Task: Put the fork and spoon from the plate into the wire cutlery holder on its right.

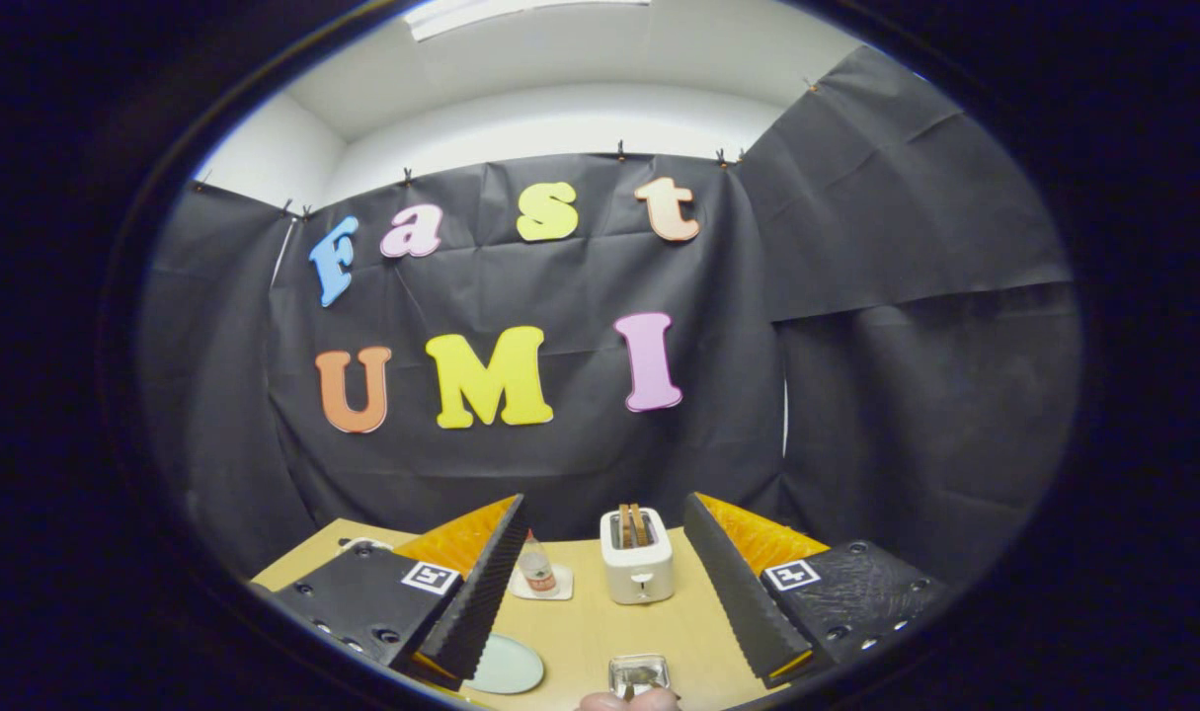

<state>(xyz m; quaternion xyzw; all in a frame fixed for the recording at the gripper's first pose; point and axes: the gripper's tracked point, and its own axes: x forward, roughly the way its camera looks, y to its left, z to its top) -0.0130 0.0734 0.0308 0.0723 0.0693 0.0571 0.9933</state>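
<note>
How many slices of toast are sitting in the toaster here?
2. Both stand side by side in the slots of the white toaster, beyond the open tool and right of the small bottle on its coaster. Nothing appears hidden behind them.

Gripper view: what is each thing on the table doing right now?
hand-held gripper: fingers open, holding nothing, above the table.
toaster: upright beyond the fingers, two slices standing in its slots.
small bottle: upright on a white coaster.
plate: flat on the table, beside the left finger.
wire cutlery holder: standing between the fingers, contents unclear.
</note>
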